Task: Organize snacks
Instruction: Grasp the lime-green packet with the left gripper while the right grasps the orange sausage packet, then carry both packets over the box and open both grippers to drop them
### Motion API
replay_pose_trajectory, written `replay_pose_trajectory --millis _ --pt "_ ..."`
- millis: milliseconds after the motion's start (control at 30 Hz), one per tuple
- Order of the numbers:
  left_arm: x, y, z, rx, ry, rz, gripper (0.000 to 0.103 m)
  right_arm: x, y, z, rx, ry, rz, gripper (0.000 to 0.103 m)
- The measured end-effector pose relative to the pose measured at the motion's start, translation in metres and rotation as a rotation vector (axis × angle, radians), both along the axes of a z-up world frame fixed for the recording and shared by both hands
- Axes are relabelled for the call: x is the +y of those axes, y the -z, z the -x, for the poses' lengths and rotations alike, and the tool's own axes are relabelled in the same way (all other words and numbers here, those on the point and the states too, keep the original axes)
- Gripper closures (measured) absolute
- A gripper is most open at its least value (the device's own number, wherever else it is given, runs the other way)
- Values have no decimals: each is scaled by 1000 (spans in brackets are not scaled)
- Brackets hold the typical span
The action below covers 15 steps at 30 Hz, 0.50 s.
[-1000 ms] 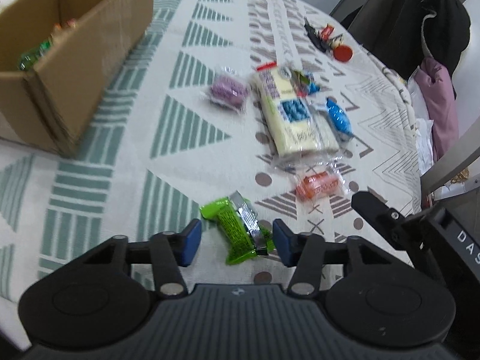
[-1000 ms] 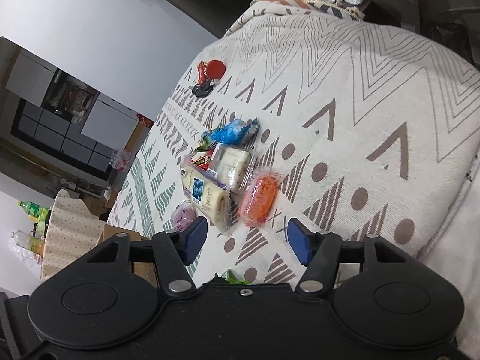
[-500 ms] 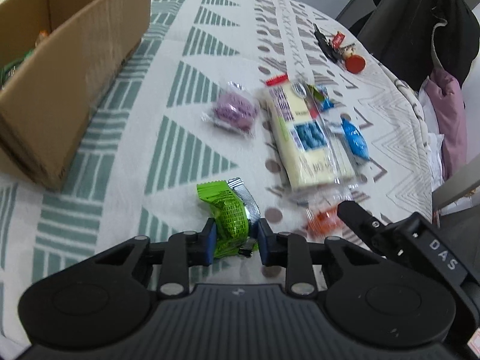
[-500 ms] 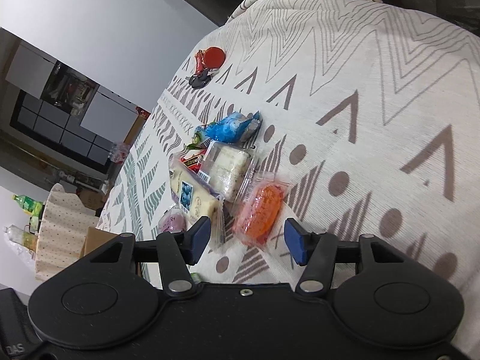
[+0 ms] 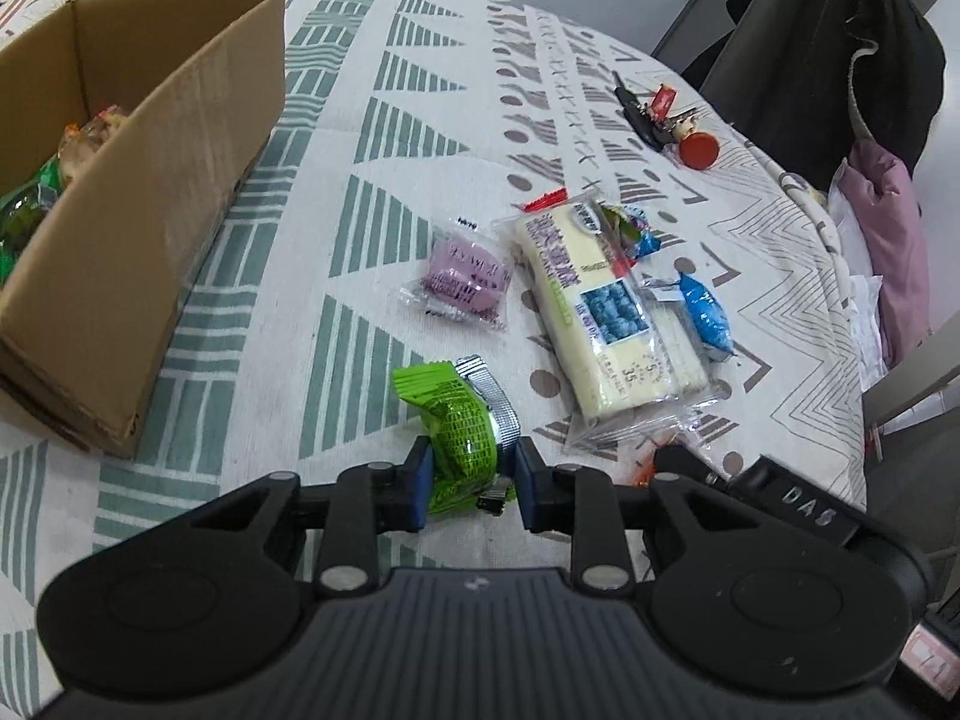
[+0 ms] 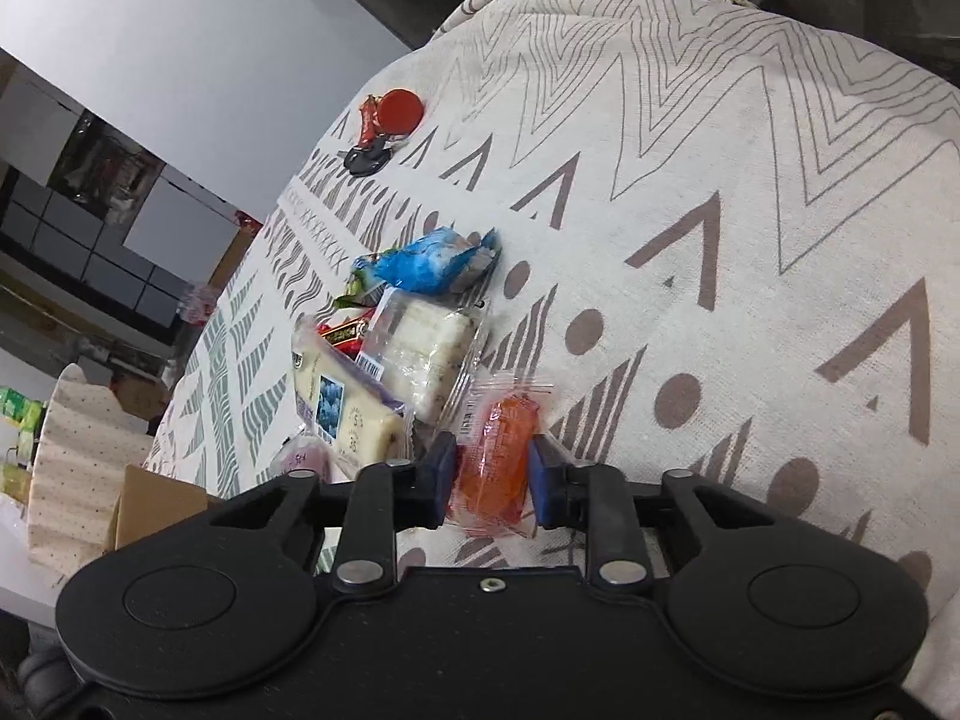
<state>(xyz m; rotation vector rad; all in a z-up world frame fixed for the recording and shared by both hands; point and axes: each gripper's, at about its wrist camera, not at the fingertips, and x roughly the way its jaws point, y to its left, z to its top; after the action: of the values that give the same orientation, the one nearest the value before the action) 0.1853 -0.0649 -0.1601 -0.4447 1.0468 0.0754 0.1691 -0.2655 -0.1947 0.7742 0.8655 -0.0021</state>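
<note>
Two tools, both engaged. Left tool [image 5: 469, 474] is clamped on a green snack packet [image 5: 459, 429], low over the patterned table [image 5: 372, 144], near the cardboard box [image 5: 174, 192]. Right tool [image 6: 489, 468] pinches an orange snack pouch [image 6: 495, 453] resting on the cloth, just beside the long blueberry-label pack [image 6: 342, 402]. A purple snack [image 5: 465, 279] lies apart.
</note>
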Motion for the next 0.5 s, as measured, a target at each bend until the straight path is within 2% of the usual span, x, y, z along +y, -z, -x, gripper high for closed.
replay_pose_trajectory --millis 233,500 --pt "5 -17 5 -39 -6 11 76 -1 -10 10 -14 29 -4 85" --pt "16 -45 15 -97 -16 11 76 9 -38 17 -73 15 -14 86"
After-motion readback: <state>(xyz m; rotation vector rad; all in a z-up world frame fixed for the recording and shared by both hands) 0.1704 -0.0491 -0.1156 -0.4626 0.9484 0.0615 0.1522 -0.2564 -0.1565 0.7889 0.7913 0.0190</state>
